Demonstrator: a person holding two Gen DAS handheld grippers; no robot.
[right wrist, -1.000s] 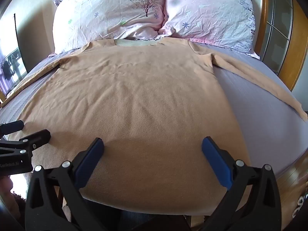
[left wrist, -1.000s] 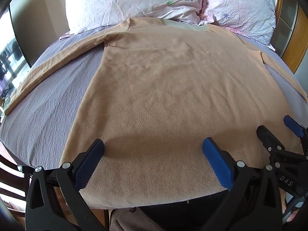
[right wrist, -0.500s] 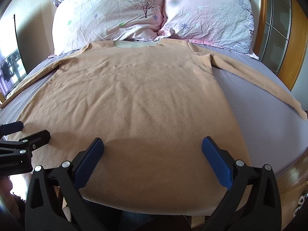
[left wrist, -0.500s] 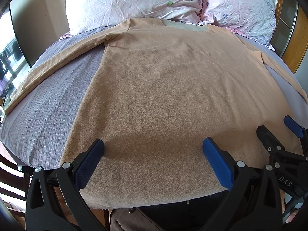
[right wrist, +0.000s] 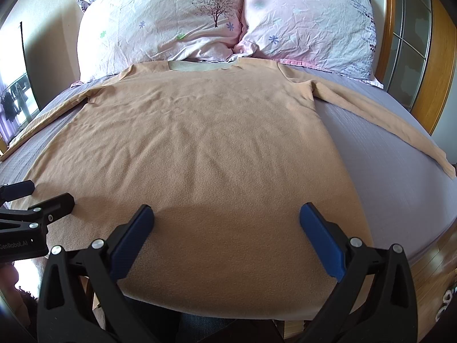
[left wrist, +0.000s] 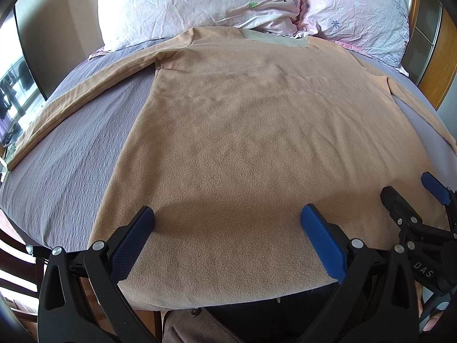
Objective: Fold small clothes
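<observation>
The tan long-sleeved fleece shirt (left wrist: 251,148) lies flat on the grey-purple textured bedsheet (left wrist: 71,165), collar toward two pink floral pillows (right wrist: 222,20). Its sleeve ends run out of frame. The left gripper (left wrist: 227,223) and right gripper (right wrist: 227,221) hover over the hem, side by side, blue-padded fingers (right wrist: 321,240) spread wide, holding nothing.

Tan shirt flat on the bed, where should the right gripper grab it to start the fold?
Likely the right sleeve, pinched near its cuff, coming from the bed's right side. It lies straight, spread out from the tan shirt over bare sheet, so its edge is free. The right gripper, jaws open, hovers over the hem.
</observation>
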